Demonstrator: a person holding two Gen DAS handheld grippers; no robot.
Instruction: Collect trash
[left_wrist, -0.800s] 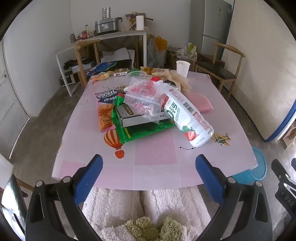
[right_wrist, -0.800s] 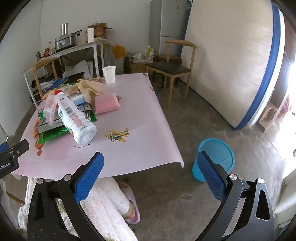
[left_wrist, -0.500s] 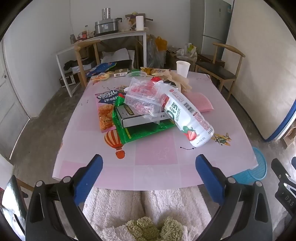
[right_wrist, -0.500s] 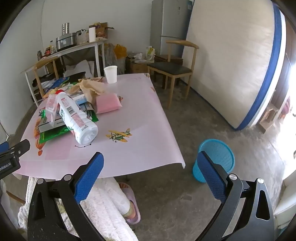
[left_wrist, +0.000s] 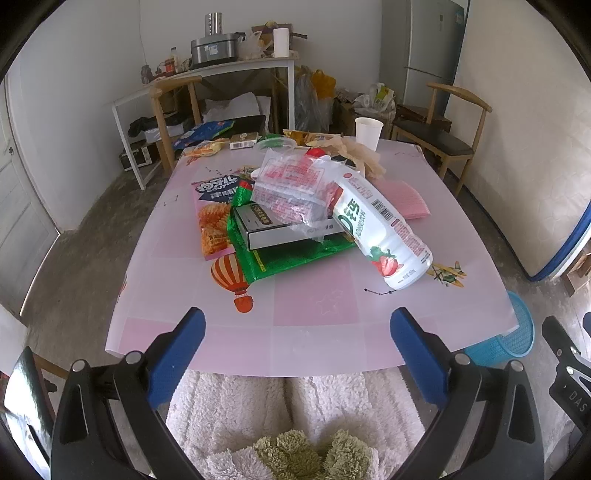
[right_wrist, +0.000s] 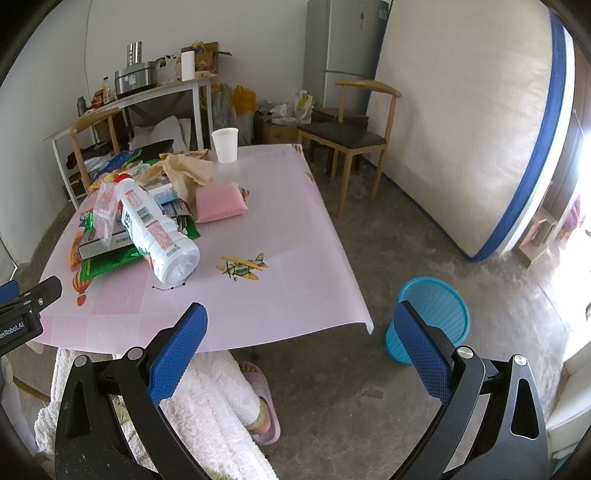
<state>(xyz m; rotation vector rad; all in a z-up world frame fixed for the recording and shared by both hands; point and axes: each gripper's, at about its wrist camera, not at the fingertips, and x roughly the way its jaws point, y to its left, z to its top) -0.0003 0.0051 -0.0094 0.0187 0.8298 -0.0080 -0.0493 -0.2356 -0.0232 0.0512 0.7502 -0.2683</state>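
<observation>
A heap of trash lies on the pink table (left_wrist: 314, 306): a white strawberry-milk bottle (left_wrist: 380, 229) on its side, a clear red-printed wrapper (left_wrist: 295, 184), a grey box (left_wrist: 273, 229), a green foil bag (left_wrist: 291, 254) and an orange snack bag (left_wrist: 212, 218). The bottle (right_wrist: 157, 232) also shows in the right wrist view. A blue bin (right_wrist: 432, 317) stands on the floor right of the table. My left gripper (left_wrist: 297, 343) is open and empty at the table's near edge. My right gripper (right_wrist: 299, 339) is open and empty, off the table's near right corner.
A white paper cup (left_wrist: 367, 133), a pink pad (left_wrist: 406, 199), crumpled brown paper (left_wrist: 358, 155) and more snack bags (left_wrist: 207, 147) lie at the far side. Wooden chairs (right_wrist: 351, 133) stand beyond. A mattress (right_wrist: 472, 122) leans on the right wall. My legs (left_wrist: 295, 413) are under the near edge.
The right wrist view has shifted slightly, with the table and bin moving a little right in frame. The left gripper has barely moved. Both stay open.
</observation>
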